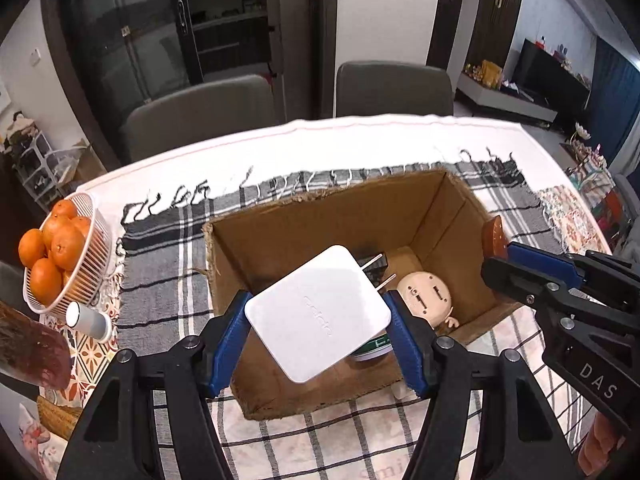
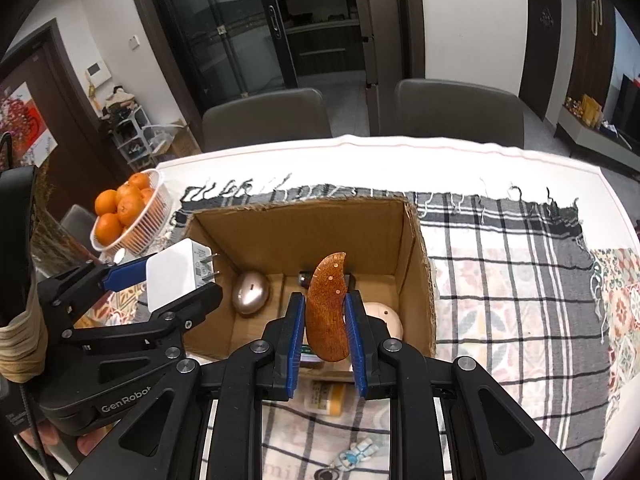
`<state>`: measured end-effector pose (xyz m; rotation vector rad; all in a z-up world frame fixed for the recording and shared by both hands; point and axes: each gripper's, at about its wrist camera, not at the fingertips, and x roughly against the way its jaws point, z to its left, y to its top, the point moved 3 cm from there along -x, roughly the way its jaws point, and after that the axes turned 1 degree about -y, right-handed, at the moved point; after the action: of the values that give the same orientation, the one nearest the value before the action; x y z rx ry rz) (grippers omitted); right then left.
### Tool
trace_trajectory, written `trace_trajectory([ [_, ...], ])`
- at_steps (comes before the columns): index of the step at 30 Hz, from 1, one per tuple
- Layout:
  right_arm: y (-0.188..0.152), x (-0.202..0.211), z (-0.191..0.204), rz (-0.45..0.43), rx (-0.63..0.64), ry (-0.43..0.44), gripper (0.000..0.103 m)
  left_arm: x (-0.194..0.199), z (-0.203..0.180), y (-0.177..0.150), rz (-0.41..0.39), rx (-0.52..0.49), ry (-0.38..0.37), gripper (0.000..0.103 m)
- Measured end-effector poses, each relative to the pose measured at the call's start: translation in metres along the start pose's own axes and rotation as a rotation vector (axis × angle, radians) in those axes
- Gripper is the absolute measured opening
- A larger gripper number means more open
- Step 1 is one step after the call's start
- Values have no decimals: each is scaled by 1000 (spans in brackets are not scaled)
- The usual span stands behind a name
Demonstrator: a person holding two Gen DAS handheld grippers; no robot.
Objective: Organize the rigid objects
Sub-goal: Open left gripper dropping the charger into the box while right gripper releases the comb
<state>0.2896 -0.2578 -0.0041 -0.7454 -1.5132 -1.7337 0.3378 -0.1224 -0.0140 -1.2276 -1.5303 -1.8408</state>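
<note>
The left gripper (image 1: 318, 318) has its jaws clamped on a white charger (image 1: 316, 314), prongs pointing forward, held above the open cardboard box (image 1: 320, 216). The right gripper (image 2: 325, 322) has its jaws pressed together on a curved brown comb (image 2: 326, 312), also over the box. Inside lie a beige doll head (image 1: 426, 294) and a metallic egg-shaped object (image 2: 251, 293). The box stands on the plaid-clothed surface (image 2: 500, 280), a basket of oranges (image 1: 60, 252) off to its left
</note>
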Motion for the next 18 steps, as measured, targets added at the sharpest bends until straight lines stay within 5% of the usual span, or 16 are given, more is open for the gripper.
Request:
trace_trajectory([
  [10, -7, -33, -12, 92, -20, -25, 22, -35, 1, -5, 88, -9, 39, 65],
  [18, -11, -34, -15, 95, -30, -21, 26, -20, 2, -5, 37, -4, 68, 69],
])
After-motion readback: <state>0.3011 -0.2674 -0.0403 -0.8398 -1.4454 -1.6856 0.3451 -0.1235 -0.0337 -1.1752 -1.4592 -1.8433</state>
